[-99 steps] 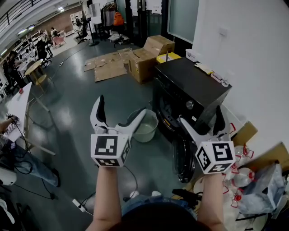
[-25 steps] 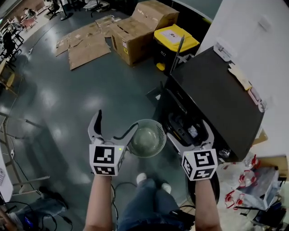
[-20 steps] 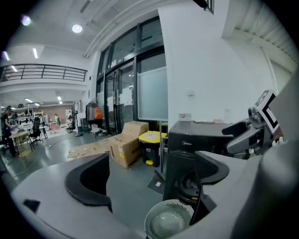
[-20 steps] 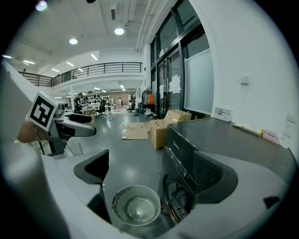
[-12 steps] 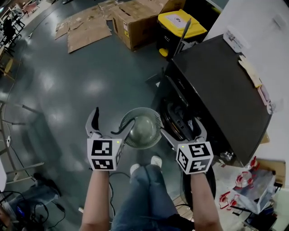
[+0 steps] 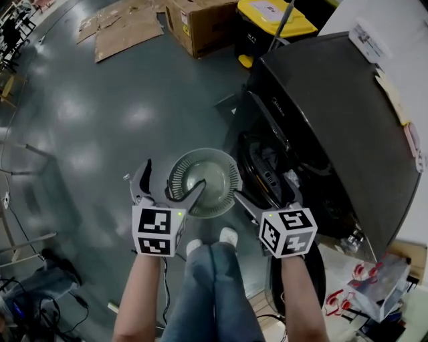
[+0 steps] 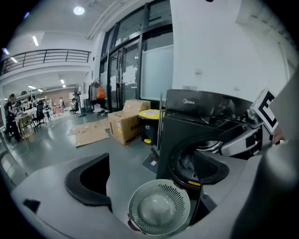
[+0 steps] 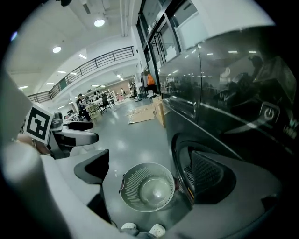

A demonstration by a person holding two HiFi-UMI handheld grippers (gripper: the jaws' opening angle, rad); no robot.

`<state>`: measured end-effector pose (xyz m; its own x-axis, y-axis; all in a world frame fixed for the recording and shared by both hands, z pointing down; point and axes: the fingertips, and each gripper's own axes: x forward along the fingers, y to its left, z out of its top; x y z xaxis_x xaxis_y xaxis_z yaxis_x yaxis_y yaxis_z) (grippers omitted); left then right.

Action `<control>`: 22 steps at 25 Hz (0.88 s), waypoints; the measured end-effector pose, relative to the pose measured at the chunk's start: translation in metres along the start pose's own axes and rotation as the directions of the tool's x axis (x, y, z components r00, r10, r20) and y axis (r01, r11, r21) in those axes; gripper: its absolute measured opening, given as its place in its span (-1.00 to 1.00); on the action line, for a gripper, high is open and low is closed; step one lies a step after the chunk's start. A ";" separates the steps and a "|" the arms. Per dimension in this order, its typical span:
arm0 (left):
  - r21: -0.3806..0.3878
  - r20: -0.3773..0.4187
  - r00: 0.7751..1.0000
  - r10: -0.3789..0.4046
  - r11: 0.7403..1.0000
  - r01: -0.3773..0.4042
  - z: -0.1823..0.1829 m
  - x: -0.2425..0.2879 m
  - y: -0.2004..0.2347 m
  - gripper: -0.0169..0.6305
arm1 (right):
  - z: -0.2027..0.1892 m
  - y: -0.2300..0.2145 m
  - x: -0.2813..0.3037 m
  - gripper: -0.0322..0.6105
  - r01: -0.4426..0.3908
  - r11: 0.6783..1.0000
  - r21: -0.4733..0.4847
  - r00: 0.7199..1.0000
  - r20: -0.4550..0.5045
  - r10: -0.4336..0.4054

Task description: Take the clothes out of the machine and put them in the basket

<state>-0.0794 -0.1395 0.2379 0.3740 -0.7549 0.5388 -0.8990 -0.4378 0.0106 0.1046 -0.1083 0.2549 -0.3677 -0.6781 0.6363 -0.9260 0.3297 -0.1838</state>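
A black front-loading washing machine (image 6: pixel 334 113) stands at the right, its round drum opening (image 6: pixel 267 175) facing left; some clothes (image 7: pixel 194 164) show dimly inside. A pale round slotted basket (image 6: pixel 204 182) sits on the floor right in front of the opening, with nothing in it. My left gripper (image 6: pixel 170 184) hovers over the basket's left rim, open and holding nothing. My right gripper (image 6: pixel 267 197) hangs open at the drum's mouth, also holding nothing. The basket (image 7: pixel 159 207) and drum (image 7: pixel 198 161) show between the left jaws, the basket (image 8: pixel 147 186) and drum rim (image 8: pixel 187 179) between the right jaws.
The machine's door (image 6: pixel 297 277) hangs open by my right forearm. Cardboard boxes (image 6: pixel 200 20), flattened cardboard (image 6: pixel 124 27) and a yellow-lidded bin (image 6: pixel 271 23) lie beyond on the grey floor. My feet (image 6: pixel 214 240) stand just behind the basket. Clutter sits at bottom right (image 6: pixel 371 294).
I have stepped closer to the machine and looked further down. The basket and drum now lie directly under both grippers, which have stayed open.
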 end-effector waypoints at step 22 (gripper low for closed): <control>-0.141 -0.190 0.982 -0.001 0.990 -0.026 -0.141 0.121 -0.030 0.80 | -0.136 -0.124 0.117 0.80 0.293 0.939 0.181 0.956 -0.079 -0.283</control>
<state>-0.0395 -0.1490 0.4217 0.3247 -0.6476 0.6893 -0.9318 -0.3442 0.1155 0.1882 -0.1396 0.4542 -0.0823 -0.6900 0.7191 -0.9925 -0.0086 -0.1218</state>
